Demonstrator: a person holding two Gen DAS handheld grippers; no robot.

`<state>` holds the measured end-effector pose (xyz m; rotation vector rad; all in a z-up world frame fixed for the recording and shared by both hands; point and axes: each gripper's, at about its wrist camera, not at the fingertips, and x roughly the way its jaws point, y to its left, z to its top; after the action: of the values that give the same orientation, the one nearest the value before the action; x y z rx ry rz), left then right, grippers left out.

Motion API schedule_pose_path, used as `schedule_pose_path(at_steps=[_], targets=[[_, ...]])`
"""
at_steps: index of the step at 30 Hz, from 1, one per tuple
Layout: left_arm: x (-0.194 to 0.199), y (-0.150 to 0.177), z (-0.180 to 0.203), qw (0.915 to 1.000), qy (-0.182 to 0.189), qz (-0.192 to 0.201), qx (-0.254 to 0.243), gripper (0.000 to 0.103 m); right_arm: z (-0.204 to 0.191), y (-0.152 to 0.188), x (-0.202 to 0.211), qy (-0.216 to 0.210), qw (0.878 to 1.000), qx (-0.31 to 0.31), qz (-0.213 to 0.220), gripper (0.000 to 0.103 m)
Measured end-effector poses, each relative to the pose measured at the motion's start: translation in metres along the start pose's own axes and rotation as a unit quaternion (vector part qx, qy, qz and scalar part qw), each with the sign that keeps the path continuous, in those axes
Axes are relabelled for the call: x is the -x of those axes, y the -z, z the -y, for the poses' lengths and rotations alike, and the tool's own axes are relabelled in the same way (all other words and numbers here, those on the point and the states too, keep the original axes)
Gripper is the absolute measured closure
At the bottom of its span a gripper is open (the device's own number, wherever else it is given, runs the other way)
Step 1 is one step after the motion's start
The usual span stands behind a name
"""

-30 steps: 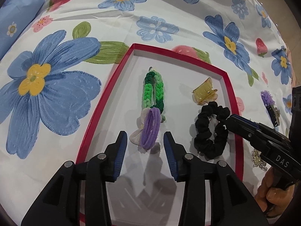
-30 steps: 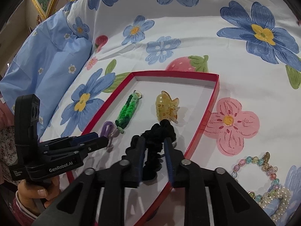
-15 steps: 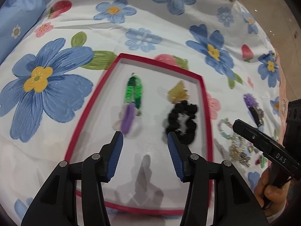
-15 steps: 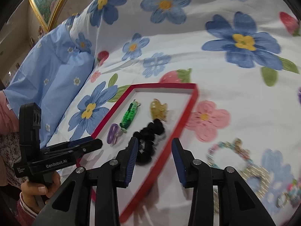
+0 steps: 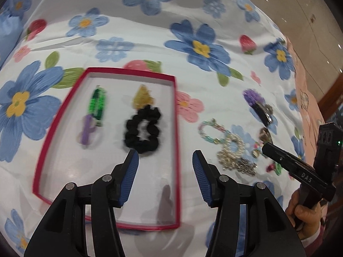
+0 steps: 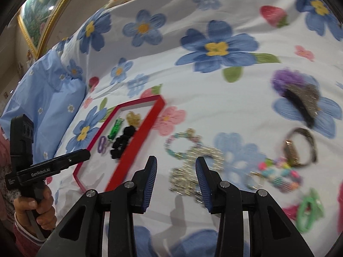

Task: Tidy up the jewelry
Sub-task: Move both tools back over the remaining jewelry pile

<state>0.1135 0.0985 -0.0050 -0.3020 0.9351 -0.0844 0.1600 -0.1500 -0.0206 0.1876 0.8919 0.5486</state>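
The left gripper (image 5: 165,165) has its jaws apart, empty, at lower centre over the red tray (image 5: 176,128). The black scrunchie (image 5: 142,128) lies inside it. The right gripper (image 6: 174,172) has its jaws apart above the silver chain (image 6: 182,182) on the bed.

Both claws are black plastic with blue ribbed pads (image 5: 130,176) and silver screws (image 6: 224,184); the hand (image 6: 35,211) wears a pink sleeve.

Floral bedspread (image 5: 150,49), blue pillow (image 6: 42,94), gilt-framed painting (image 6: 40,10) behind
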Motion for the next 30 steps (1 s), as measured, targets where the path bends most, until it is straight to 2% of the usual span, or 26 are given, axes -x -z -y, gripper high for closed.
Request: schedule_pose_path(at_steps=[16, 23, 30], targets=[[-0.032, 0.013, 0.064, 0.9972, 0.022, -0.040, -0.059, 0.052, 0.077, 0.029, 0.060, 0.069, 0.996, -0.054, 0.028, 0.062], [-0.048, 0.010, 0.081, 0.9957, 0.026, -0.051, -0.072, 0.052, 0.094, 0.029, 0.067, 0.083, 0.994, -0.065, 0.033, 0.062], [-0.071, 0.000, 0.099, 0.9937, 0.029, -0.063, -0.088, 0.052, 0.098, 0.017, 0.058, 0.084, 0.995, -0.047, 0.030, 0.062]])
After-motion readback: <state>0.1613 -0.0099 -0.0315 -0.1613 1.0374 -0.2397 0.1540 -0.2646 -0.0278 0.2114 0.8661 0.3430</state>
